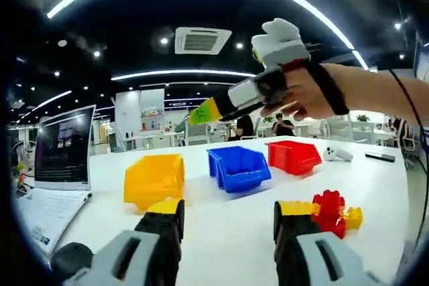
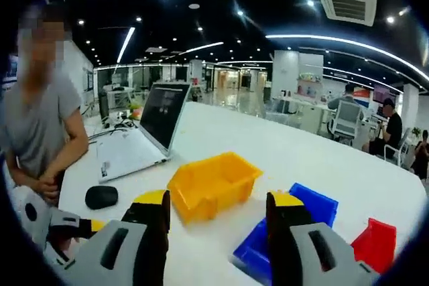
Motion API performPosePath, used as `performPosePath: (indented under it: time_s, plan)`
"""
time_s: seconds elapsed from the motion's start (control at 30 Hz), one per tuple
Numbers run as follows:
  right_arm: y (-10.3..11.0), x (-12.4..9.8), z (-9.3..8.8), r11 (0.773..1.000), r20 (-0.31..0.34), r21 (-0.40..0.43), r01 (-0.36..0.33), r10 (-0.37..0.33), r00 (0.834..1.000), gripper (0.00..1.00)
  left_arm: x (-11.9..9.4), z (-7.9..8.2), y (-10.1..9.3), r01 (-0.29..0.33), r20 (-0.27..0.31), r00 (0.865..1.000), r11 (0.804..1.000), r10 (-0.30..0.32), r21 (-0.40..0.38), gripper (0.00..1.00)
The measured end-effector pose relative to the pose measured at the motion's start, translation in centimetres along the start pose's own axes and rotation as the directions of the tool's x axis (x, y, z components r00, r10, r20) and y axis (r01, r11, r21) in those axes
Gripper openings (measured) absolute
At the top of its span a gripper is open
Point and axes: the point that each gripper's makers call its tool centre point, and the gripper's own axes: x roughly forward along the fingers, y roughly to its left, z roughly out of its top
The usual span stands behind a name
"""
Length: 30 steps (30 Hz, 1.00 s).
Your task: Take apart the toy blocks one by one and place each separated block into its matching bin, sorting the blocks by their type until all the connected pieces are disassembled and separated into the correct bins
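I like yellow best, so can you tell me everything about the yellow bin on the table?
The yellow plastic bin is an open-topped storage box with thick walls and a lower, scooped front. It looks glossy and has nothing visible inside. It sits upright on the white table, first in a row beside the blue plastic bin. Nothing touches it. The right gripper hovers open in front of it.

White table [image 1: 221, 216] carrying everything. Yellow bin [image 1: 155, 179], blue bin [image 1: 238, 168], red bin [image 1: 293, 156] sitting in row mid-table. Red-yellow block cluster [image 1: 333, 213] lying near front edge. Open laptop [image 1: 62, 165] and black mouse [image 2: 101, 196] sitting toward one side edge. White controller [image 1: 337, 155], dark remote [image 1: 380, 157] lying near far corner.
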Motion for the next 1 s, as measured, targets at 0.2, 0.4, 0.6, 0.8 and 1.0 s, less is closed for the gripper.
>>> performPosePath:
  time_s: [0.2, 0.4, 0.6, 0.8, 1.0]
  plan:
    - [-0.9, -6.0, -2.9, 1.000, -0.008, 0.016, -0.026, 0.026, 1.000, 0.56, 0.8, 0.3, -3.8, 0.153, 0.015, 0.988, 0.988, -0.153, 0.012, 0.59]
    - [-0.7, -11.3, -5.8, 0.996, 0.005, 0.056, -0.067, 0.067, 0.998, 0.55, 0.0, 0.3, -8.2, 0.366, 0.035, 0.930, 0.930, -0.366, 0.019, 0.62]
    - [0.8, -15.2, -9.4, 0.992, 0.012, 0.018, -0.125, 0.125, 0.992, 0.58, -0.3, -1.1, -10.5, 0.468, -0.009, 0.884, 0.883, -0.468, 0.038, 0.64]
    - [1.4, -16.3, -13.3, 0.989, -0.042, 0.012, -0.147, 0.147, 0.988, 0.58, 0.1, -1.8, -11.1, 0.490, -0.037, 0.871, 0.871, -0.489, 0.034, 0.65]
    - [1.4, -14.9, -13.1, 0.986, -0.048, 0.008, -0.166, 0.166, 0.985, 0.56, 1.0, -3.0, -10.8, 0.469, -0.064, 0.882, 0.883, -0.467, 0.017, 0.64]
